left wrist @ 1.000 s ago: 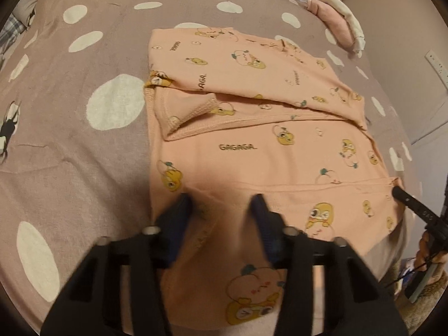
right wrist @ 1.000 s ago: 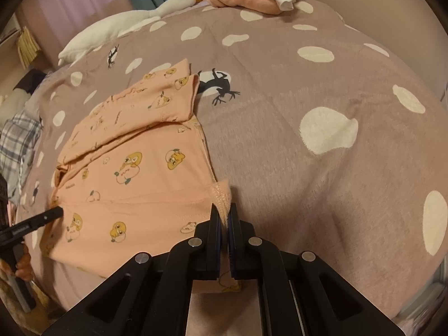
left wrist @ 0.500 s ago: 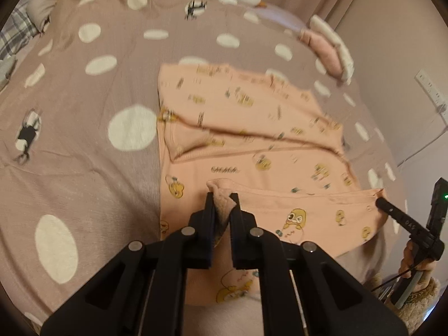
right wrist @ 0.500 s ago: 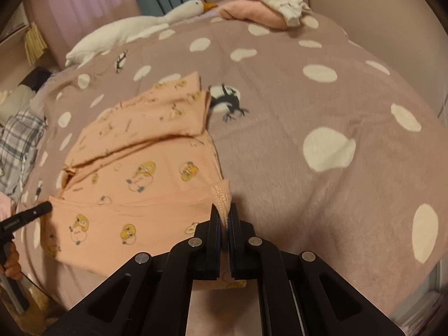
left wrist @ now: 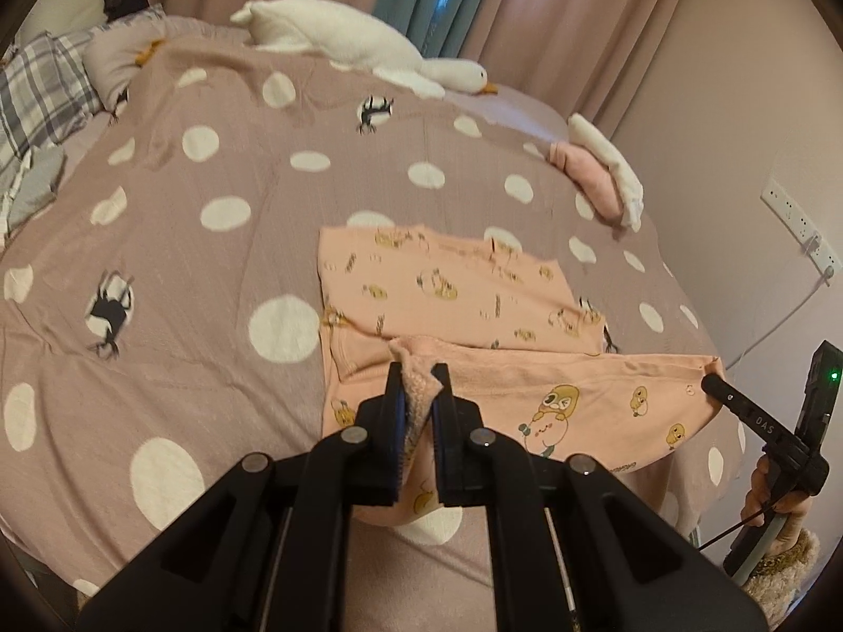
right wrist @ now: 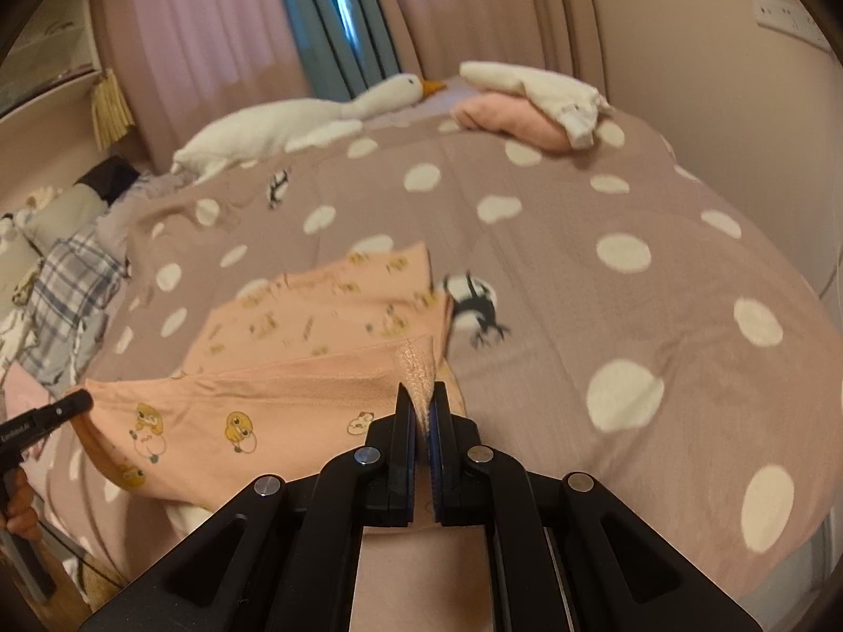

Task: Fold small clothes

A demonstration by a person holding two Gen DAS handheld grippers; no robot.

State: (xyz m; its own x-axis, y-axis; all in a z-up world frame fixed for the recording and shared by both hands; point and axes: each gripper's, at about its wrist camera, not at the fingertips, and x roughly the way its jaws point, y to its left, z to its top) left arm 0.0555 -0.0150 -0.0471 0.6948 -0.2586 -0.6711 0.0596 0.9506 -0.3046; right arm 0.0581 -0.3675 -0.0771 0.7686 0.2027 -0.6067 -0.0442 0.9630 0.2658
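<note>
The step in hand looks like the bottom-to-top fold: the left hand-held gripper and the right hand-held gripper are each closed tight on a near corner of the one peach garment, which lies on the bed with its near hem raised. Next, I judge, both corners should travel forward together and land level on the far part; also in view are one toy goose and two folded clothes stacked at the far edge.

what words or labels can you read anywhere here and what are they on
"DAS": white letters on the right gripper finger, seen from the left wrist view.
White lettering on the left gripper finger: too blurred to read.
Small print words on the peach garment: too blurred to read.
</note>
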